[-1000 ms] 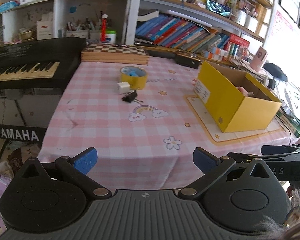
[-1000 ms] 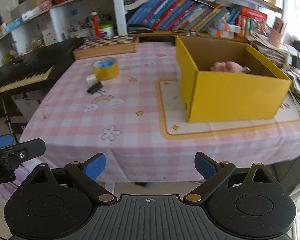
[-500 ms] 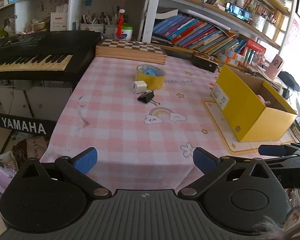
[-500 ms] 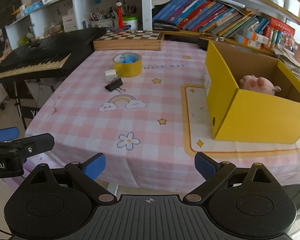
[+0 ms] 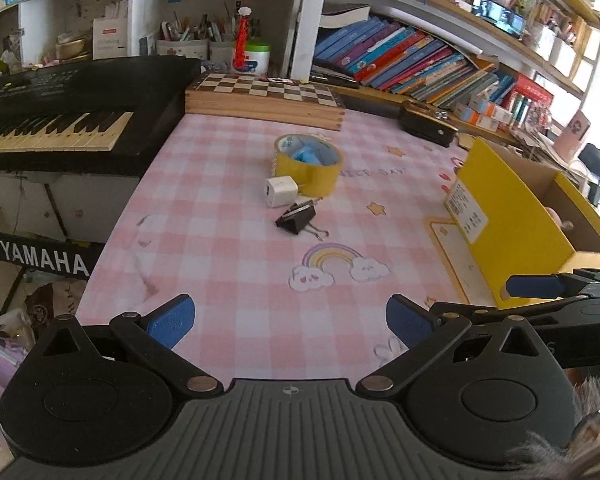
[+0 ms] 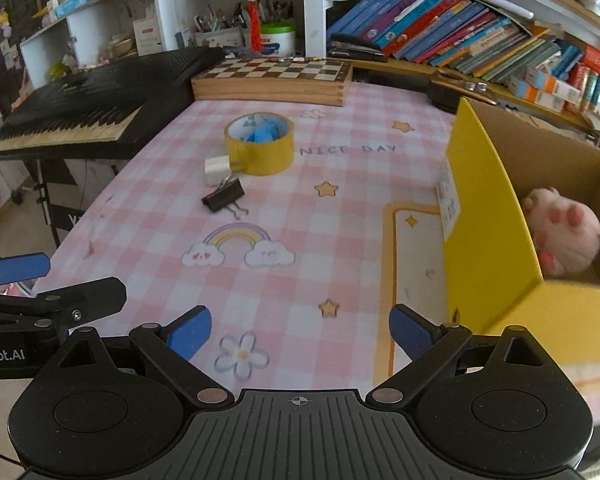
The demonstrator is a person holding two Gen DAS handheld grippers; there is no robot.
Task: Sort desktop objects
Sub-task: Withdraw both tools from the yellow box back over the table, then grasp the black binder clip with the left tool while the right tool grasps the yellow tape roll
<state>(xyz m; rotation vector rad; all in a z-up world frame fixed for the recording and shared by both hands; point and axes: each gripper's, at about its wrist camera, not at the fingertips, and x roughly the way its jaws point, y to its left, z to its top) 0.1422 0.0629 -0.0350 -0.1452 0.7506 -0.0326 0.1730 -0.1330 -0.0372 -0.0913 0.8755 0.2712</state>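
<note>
A yellow tape roll [image 5: 308, 164] [image 6: 260, 142] stands mid-table with something blue inside its ring. A white charger plug [image 5: 281, 191] [image 6: 217, 169] touches its near side, and a black binder clip [image 5: 298, 218] [image 6: 224, 197] lies just in front. A yellow cardboard box [image 5: 512, 224] [image 6: 488, 248] stands at the right, with a pink plush pig [image 6: 560, 236] inside. My left gripper [image 5: 290, 320] is open over the near table edge, nothing between its fingers. My right gripper [image 6: 300, 330] is open too, beside the box's near corner.
The pink checked tablecloth [image 5: 228, 264] covers the table. A black Yamaha keyboard [image 5: 60, 116] stands along the left edge. A wooden chessboard box [image 5: 264, 98] and a dark case [image 5: 428, 128] lie at the back, below shelves of books [image 5: 400, 60].
Both grippers have moved forward over the table, so the tape roll, plug, clip and box look nearer. Both stay open and hold nothing.
</note>
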